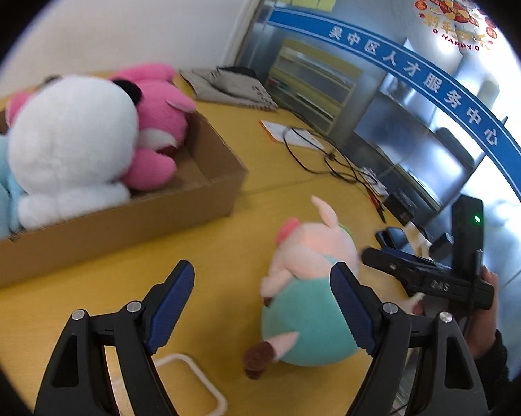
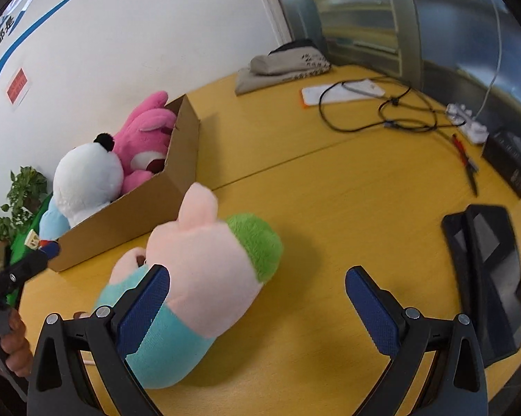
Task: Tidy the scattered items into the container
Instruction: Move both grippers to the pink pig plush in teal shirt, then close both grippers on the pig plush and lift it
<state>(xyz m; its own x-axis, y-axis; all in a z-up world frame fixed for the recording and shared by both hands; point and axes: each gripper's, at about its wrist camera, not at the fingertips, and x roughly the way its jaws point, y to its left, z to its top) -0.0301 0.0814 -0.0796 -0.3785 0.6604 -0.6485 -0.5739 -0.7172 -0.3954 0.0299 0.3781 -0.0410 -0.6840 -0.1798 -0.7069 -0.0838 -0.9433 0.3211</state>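
While the pig toy (image 2: 205, 277) lies on the counter (image 2: 329, 208), we see both the left hand-held gripper (image 1: 262, 298) and the right hand-held gripper (image 2: 257, 298) spread wide, holding nothing.

Four plush toys are showing: three are sitting in one cardboard box (image 1: 177, 215), one pig plush (image 2: 205, 277) is lying on the desk (image 2: 329, 208). Two tongs are hovering.

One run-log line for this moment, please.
pig plush on table | box holds three plush | left gripper, right gripper open
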